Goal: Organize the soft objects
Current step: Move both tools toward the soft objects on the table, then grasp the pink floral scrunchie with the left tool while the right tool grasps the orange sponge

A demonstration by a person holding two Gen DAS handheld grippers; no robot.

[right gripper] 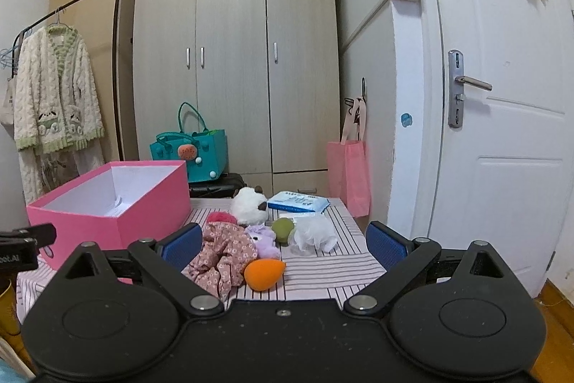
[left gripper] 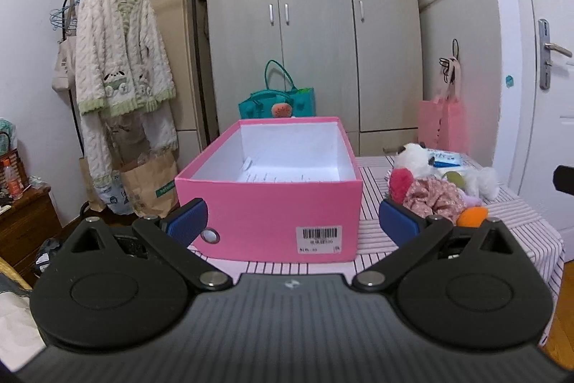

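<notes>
At the bottom of the left wrist view, the left gripper [left gripper: 292,221] has its blue pads spread wide and holds nothing. It hangs before the short wall of the pink box [left gripper: 269,221], which fills the middle of the frame. In the right wrist view, the right gripper [right gripper: 285,244] is also spread wide and empty, and the pile of soft things lies between and just behind its fingers.

Nearest in this pile is the orange sponge [right gripper: 263,273], touching the floral pink cloth [right gripper: 224,255] at its left. Behind them are a small purple plush [right gripper: 265,241], a green sponge [right gripper: 283,228] and a white mesh puff [right gripper: 314,234]. Further back are a red fluffy piece [right gripper: 220,217], a white plush toy [right gripper: 249,205], and a blue tissue pack [right gripper: 297,201] near the far edge.

The box stands open at the left of the pile, and what shows of its white inside holds only a paper slip, I think. So I judge the task is at its very beginning: no soft object is in the box yet, and all of them wait to be lifted one by one.

The surface is a table with a pink striped cloth [right gripper: 323,270]. Behind it, in the middle of the frame, stands a beige wardrobe [right gripper: 233,60], with a teal bag [right gripper: 193,153] at its foot. A clothes rack with a cream robe [right gripper: 53,88] is at the left, a white door [right gripper: 502,113] at the right, and a pink bag [right gripper: 349,174] hangs beside it.
</notes>
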